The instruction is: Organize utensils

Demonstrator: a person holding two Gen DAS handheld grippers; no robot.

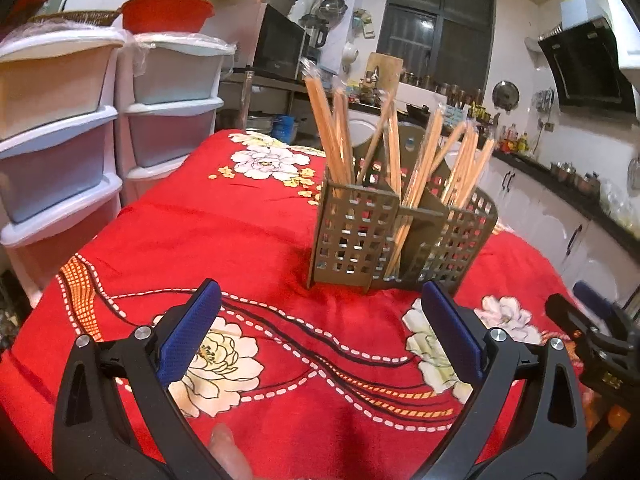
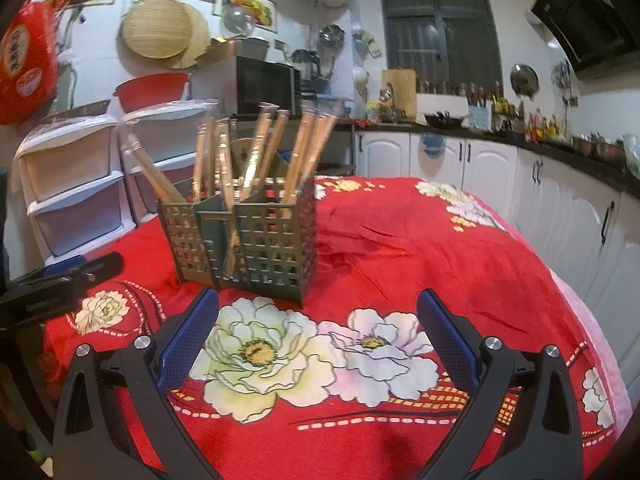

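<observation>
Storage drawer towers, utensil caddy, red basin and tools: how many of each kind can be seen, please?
White drawer towers: 2
Lattice utensil caddy: 1
Red basin: 1
Tools, left tool and right tool, both open: 2
Total: 6

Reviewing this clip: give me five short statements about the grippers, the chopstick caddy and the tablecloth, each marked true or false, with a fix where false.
1. The left gripper is open and holds nothing. True.
2. The right gripper is clamped on a chopstick. False: it is open and empty.
3. The wrapped wooden chopsticks stand inside the brown perforated plastic caddy. True.
4. The caddy lies tipped on its side. False: it stands upright.
5. The caddy rests on a plain blue cloth. False: the red floral tablecloth is under it.
</observation>
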